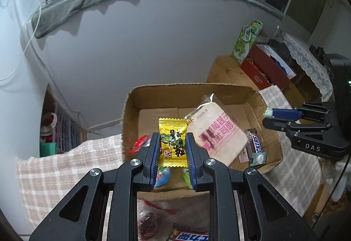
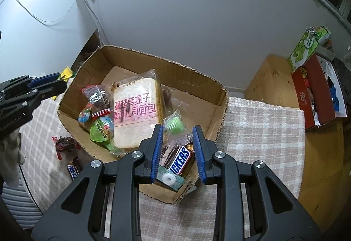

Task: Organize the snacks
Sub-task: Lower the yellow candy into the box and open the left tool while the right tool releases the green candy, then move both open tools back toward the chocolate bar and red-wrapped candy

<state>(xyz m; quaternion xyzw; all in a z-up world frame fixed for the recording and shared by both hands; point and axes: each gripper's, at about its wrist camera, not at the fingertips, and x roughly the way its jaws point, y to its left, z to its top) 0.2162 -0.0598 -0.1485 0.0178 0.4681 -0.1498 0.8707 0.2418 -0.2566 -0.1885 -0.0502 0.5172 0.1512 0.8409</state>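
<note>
My left gripper [image 1: 172, 138] is shut on a yellow candy packet [image 1: 172, 142] and hangs over the open cardboard box [image 1: 186, 87]. My right gripper [image 2: 178, 129] is shut on a green candy in a clear wrapper [image 2: 174, 126], above the box's near right corner. In the box [image 2: 164, 59] lie a toast bread packet [image 2: 136, 109], a Snickers bar [image 2: 181, 158], jelly cups [image 2: 102, 129] and a mint [image 2: 169, 179]. Each view shows the other gripper from the side: the right gripper [image 1: 268, 115] and the left gripper [image 2: 62, 83].
The box stands on a checked cloth [image 2: 258, 127]. Left of the box on the cloth lie a second Snickers bar [image 2: 73, 169] and a red wrapped sweet [image 2: 64, 143]. A red box [image 2: 316, 96] and a green carton [image 2: 305, 48] stand at the right on a wooden top.
</note>
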